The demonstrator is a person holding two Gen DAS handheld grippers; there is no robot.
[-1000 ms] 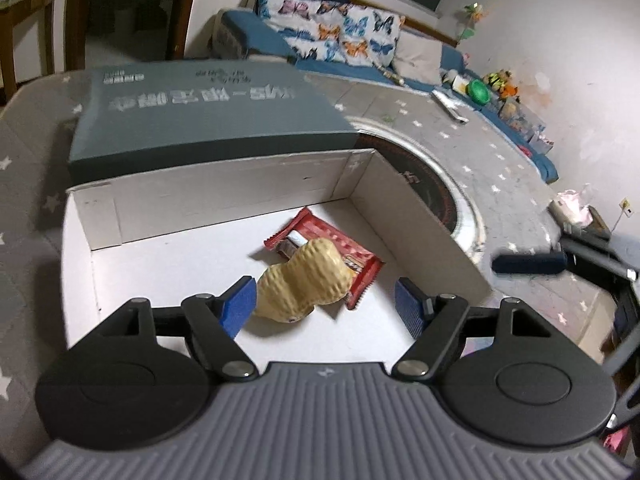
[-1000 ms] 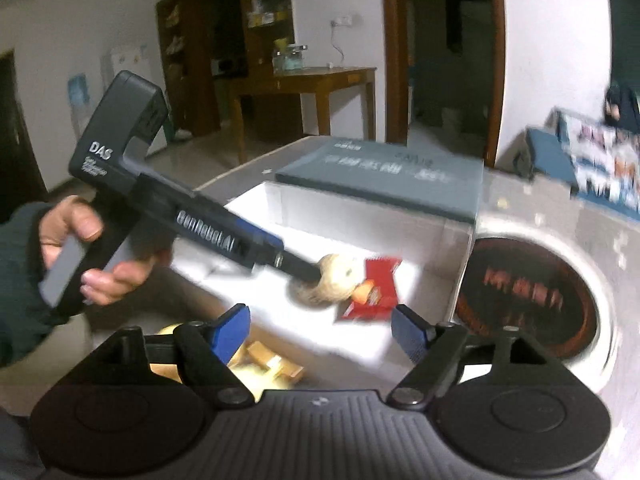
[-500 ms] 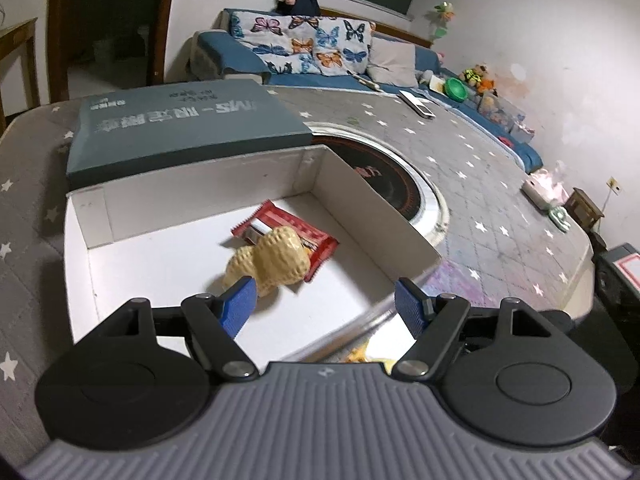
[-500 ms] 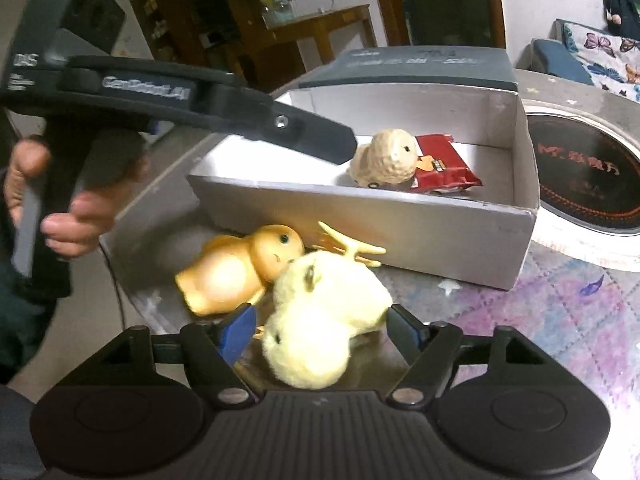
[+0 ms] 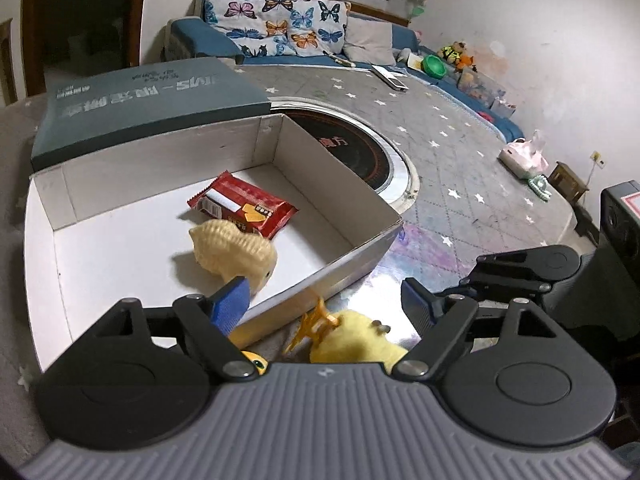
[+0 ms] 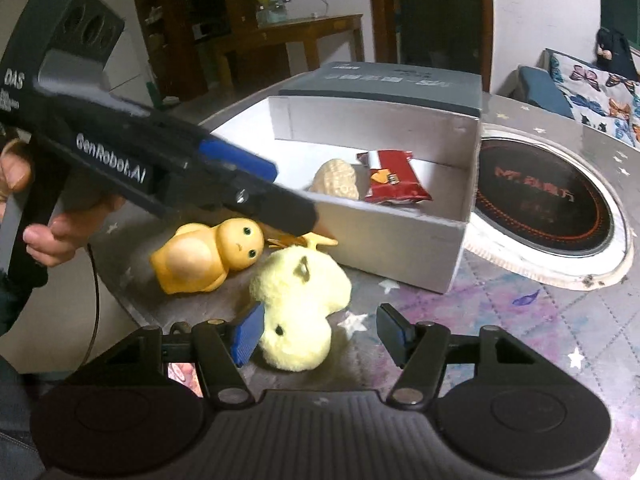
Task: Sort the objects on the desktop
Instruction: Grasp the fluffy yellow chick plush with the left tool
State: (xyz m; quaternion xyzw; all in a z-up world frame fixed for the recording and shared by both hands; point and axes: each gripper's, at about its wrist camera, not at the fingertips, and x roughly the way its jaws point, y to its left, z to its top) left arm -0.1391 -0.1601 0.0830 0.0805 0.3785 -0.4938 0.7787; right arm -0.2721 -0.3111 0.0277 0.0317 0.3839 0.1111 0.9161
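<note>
A butterfly-print sofa [image 5: 288, 28] and wooden table [image 6: 288, 36] stand behind.

In the left wrist view, the fluffy pale-yellow plush chick [image 5: 354, 342] is largely hidden behind the grey ribbed gripper body [image 5: 320, 420], and the smooth orange rubber duck [image 5: 250, 356] shows only as a sliver beside the blue left finger pad [image 5: 232, 306]. The white printing on the dark grey box lid [image 5: 140, 92] is too distorted to read. In the right wrist view, the person's hand [image 6: 48, 236] is cut off by the left edge, and the left gripper's far fingertip is motion-blurred.
</note>
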